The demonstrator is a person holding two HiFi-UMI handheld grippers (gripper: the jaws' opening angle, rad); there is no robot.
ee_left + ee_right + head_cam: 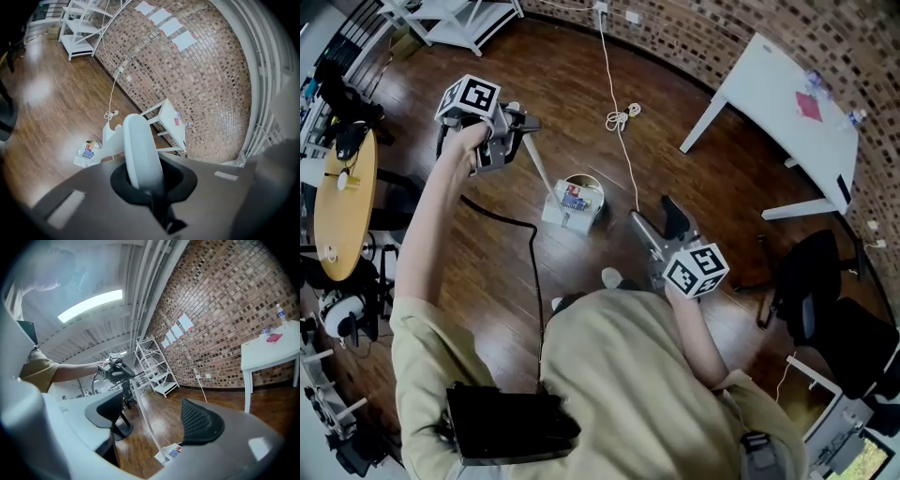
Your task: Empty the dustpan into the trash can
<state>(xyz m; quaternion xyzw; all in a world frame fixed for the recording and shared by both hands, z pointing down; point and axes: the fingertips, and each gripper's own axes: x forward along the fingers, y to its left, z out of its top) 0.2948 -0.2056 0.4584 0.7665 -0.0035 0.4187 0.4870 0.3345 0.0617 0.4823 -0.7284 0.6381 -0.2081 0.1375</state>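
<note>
While left gripper point(525, 124) holds one dustpan point(555, 214), one trash can point(587, 178)

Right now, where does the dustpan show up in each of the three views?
Head view: dustpan at the centre, handle running up-left to the left gripper.
Left gripper view: dustpan handle fills the centre, clamped in the shut jaws; pan at lower left.
Right gripper view: dustpan pan at bottom centre, thin handle rising up-left.
Shared landmark: the white table by the brick wall.
</note>
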